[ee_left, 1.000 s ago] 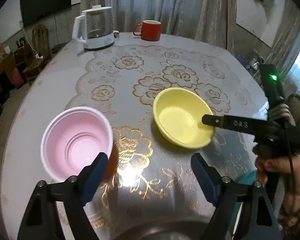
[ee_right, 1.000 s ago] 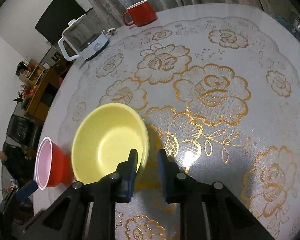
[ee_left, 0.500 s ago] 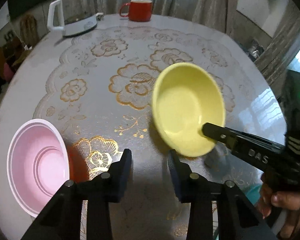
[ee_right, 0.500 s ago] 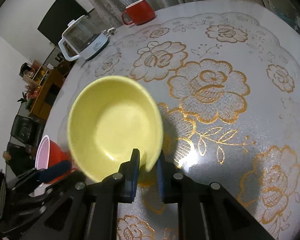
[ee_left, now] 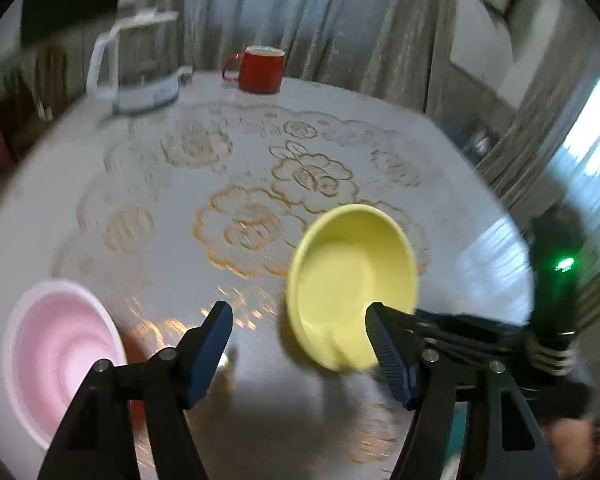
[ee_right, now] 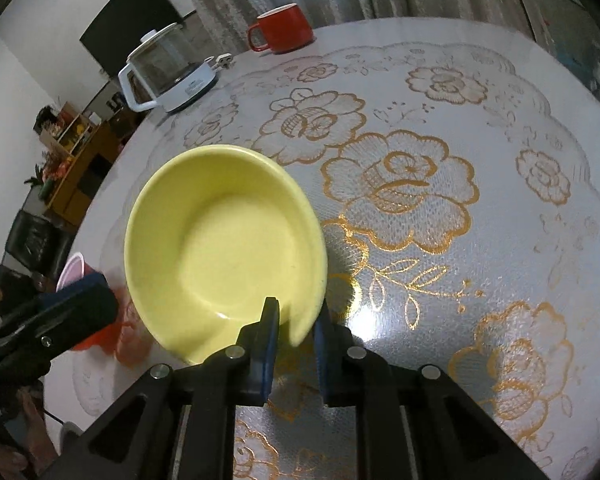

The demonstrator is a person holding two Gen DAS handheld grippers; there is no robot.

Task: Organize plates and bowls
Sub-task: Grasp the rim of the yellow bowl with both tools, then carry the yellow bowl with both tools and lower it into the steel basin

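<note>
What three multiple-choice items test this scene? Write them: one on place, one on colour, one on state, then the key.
1. Where does the red mug stand?
A. at the table's far edge, beside the kettle
B. inside the yellow bowl
C. on the floor

2. What colour is the inside of the red cup?
A. green
B. pink
C. black

3. What is the right gripper doing?
A. hanging open over the mug
B. lying flat on the table
C. pinching the yellow bowl's rim

Key: 1 A, both stand near the curtains; 2 B, the left wrist view looks into its pink interior; 3 C, one finger sits inside the rim, one outside, with the bowl tilted.
</note>
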